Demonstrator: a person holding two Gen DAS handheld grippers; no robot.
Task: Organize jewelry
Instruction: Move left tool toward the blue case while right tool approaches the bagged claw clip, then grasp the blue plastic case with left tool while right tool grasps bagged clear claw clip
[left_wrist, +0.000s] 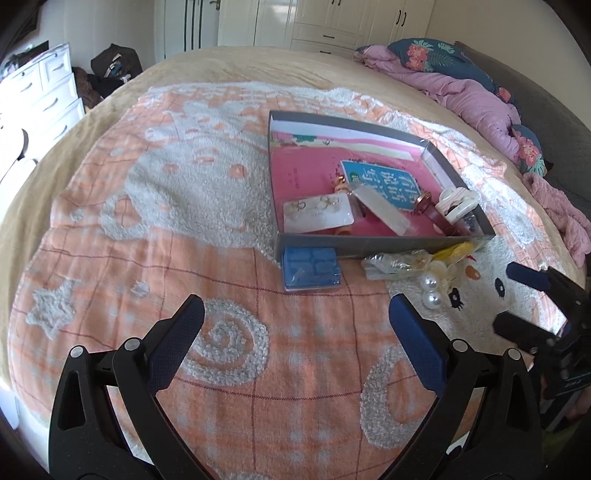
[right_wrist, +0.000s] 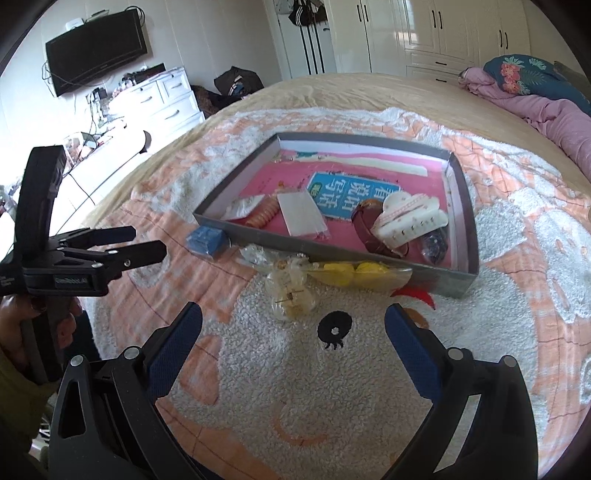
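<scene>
Three loose things lay on the bed's blanket (left_wrist: 184, 258) just outside the near wall of the grey tray (right_wrist: 332, 254): a blue box (left_wrist: 311, 268) at the tray's left corner, a crumpled clear bag with pearl earrings (right_wrist: 291, 291) in the middle, and a clear packet of yellow pieces (right_wrist: 354, 277) touching the wall further right. Inside the tray a white hair claw (right_wrist: 410, 218), a brown watch strap (right_wrist: 365, 225), a card of earrings (left_wrist: 317, 214) and a flat white packet (right_wrist: 301, 212) were already lying on a pink book.

Both tongs were spread wide and held nothing. The right tongs (right_wrist: 293, 332) hovered low over the blanket with the pearl bag directly ahead, just beyond the tips and roughly centred between the fingers. The left tongs (left_wrist: 295, 317) hung further back and to the left, facing the blue box, with the pearls off past their right finger.

The right hand looked the nearer to the pearl bag, which seemed the likeliest next pick. The bag had no clear long axis, being a crumpled lump, while the yellow packet ran lengthwise along the tray wall. From the bag, the tray lay straight ahead over the low wall.
</scene>
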